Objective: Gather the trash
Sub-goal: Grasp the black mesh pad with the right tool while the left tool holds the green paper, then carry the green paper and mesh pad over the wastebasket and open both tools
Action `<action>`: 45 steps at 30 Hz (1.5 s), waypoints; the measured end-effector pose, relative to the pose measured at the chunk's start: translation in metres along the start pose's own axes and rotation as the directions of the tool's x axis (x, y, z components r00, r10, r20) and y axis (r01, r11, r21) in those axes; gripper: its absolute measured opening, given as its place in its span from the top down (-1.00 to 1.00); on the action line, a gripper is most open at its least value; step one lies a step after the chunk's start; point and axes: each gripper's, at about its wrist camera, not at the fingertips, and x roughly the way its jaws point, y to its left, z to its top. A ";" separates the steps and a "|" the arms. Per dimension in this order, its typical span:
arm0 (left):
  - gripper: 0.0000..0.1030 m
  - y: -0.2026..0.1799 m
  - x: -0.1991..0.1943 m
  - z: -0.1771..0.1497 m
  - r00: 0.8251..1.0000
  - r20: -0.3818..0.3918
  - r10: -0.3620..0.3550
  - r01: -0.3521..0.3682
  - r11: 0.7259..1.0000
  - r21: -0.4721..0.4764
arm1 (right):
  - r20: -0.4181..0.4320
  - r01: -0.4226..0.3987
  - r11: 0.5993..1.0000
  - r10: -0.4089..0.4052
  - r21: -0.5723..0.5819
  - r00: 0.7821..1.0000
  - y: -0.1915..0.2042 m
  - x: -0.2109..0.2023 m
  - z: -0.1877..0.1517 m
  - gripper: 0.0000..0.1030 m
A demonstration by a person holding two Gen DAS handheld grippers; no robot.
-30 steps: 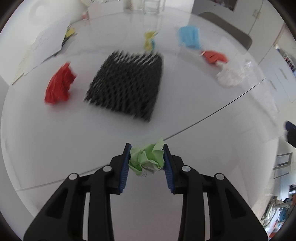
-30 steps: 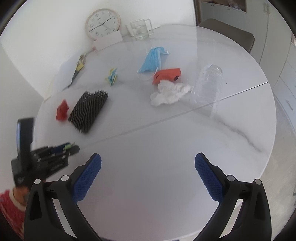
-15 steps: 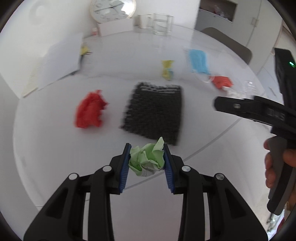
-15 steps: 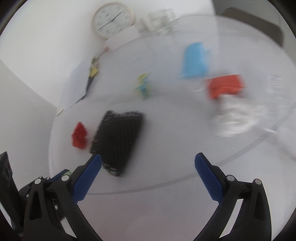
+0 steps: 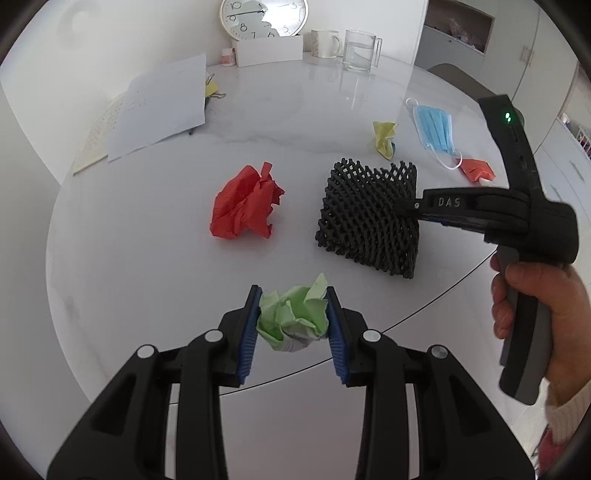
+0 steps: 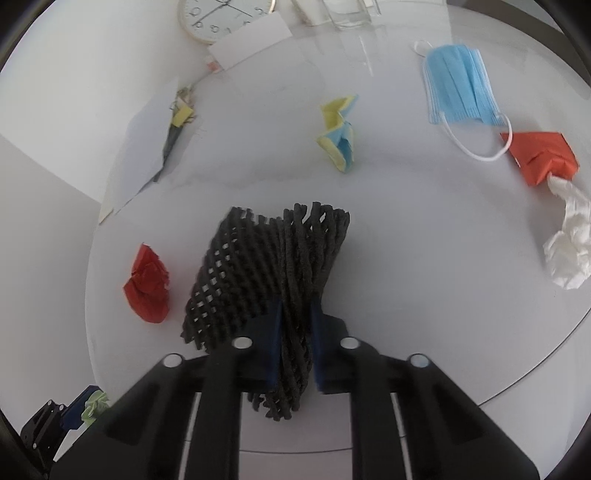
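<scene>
My left gripper point(image 5: 291, 326) is shut on a crumpled green paper ball point(image 5: 293, 317), held above the white round table point(image 5: 147, 280). My right gripper point(image 6: 295, 345) is shut on the near edge of a black foam net sleeve point(image 6: 273, 258), which bunches between the blue pads. In the left wrist view the right gripper point(image 5: 410, 206) reaches in from the right onto the net sleeve point(image 5: 369, 214), held by a hand point(image 5: 535, 306). A crumpled red paper point(image 5: 245, 203) lies left of the net. The left gripper's tip and the green ball point(image 6: 95, 404) show at the lower left of the right wrist view.
Further back lie a yellow-blue folded paper point(image 6: 338, 134), a blue face mask point(image 6: 460, 85), an orange-red paper point(image 6: 541, 155) and a white tissue point(image 6: 569, 243). White sheets point(image 5: 159, 107), a clock point(image 5: 264, 16), a mug point(image 5: 325, 42) and a glass point(image 5: 360, 50) stand at the table's far edge.
My right gripper swept left and down to the black net and shut on its edge. The left gripper moved back and up with the green ball still in it.
</scene>
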 end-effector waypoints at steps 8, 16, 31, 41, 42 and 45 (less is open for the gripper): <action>0.35 -0.027 -0.035 -0.014 0.998 0.017 -0.058 0.057 0.998 0.041 | 0.074 0.021 0.995 -0.014 -0.095 0.997 -0.005 -0.074 -0.027 0.74; 0.35 -0.102 -0.096 -0.066 0.969 -0.046 -0.241 0.246 0.950 0.193 | 0.084 0.087 0.966 -0.068 -0.244 0.994 -0.036 -0.198 -0.114 0.74; 0.06 -0.233 -0.091 -0.201 0.902 -0.335 -0.274 0.381 0.870 0.312 | -0.078 0.045 0.948 -0.073 -0.316 0.994 -0.117 -0.284 -0.258 0.71; -0.55 -0.225 -0.096 -0.195 0.948 -0.253 -0.191 0.250 0.942 0.225 | -0.078 0.010 0.934 -0.040 -0.357 0.996 -0.127 -0.294 -0.271 0.69; -0.60 -0.223 -0.101 -0.193 0.953 -0.239 -0.185 0.237 0.948 0.212 | -0.079 0.010 0.932 -0.041 -0.363 0.996 -0.127 -0.293 -0.272 0.69; -0.62 -0.209 -0.114 -0.182 0.969 -0.196 -0.152 0.187 0.968 0.170 | -0.082 -0.002 0.923 -0.032 -0.386 0.996 -0.123 -0.292 -0.273 0.69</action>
